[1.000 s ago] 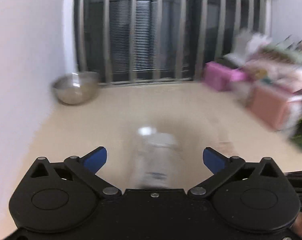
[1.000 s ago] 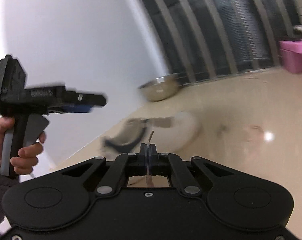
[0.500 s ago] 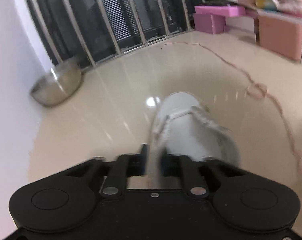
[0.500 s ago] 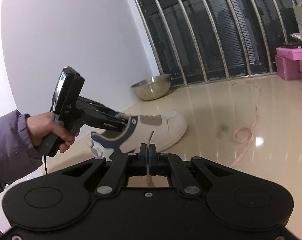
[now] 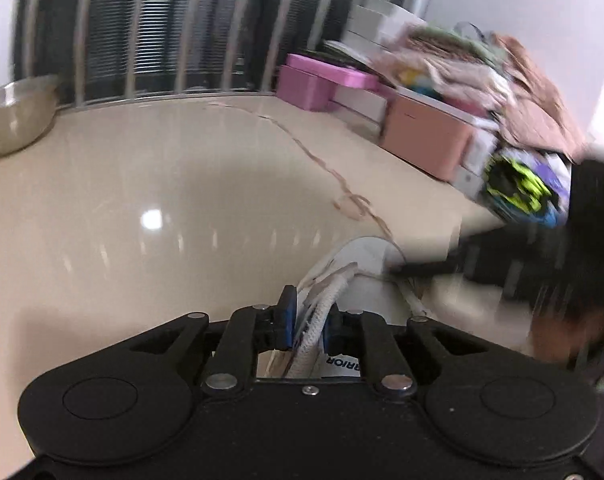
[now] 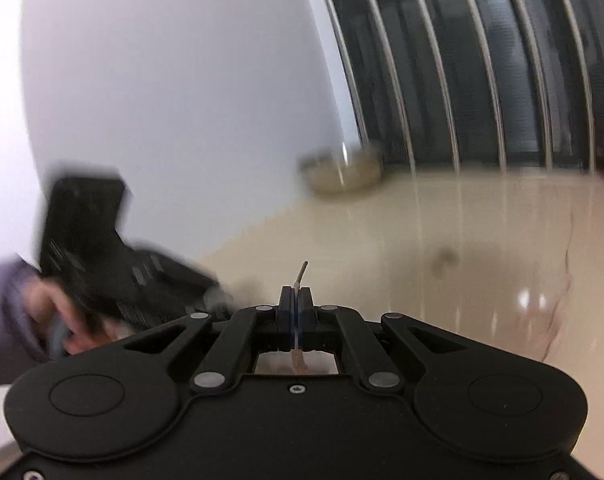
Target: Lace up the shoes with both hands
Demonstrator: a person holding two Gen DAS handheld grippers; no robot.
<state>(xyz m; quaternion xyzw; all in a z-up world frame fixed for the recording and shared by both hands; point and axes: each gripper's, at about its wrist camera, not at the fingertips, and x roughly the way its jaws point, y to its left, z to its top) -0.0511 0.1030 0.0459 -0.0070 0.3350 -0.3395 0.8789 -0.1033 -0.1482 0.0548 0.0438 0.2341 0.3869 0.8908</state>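
L gripper [image 5: 306, 320] clamps the white shoe's [image 5: 366, 276] upper edge w/ its padded collar between blue pads; shoe sits on the beige floor [image 5: 161, 184] right under the tool. R gripper [image 6: 295, 304] is closed on the pinkish lace [image 6: 302, 274], tip poking up past the fingers. Steel bowl [image 6: 342, 170] by wall; lace trails across floor.

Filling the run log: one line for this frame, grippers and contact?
left gripper: shut on shoe tongue edge | right gripper: shut on lace tip | lace not yet threaded | both views motion-blurred
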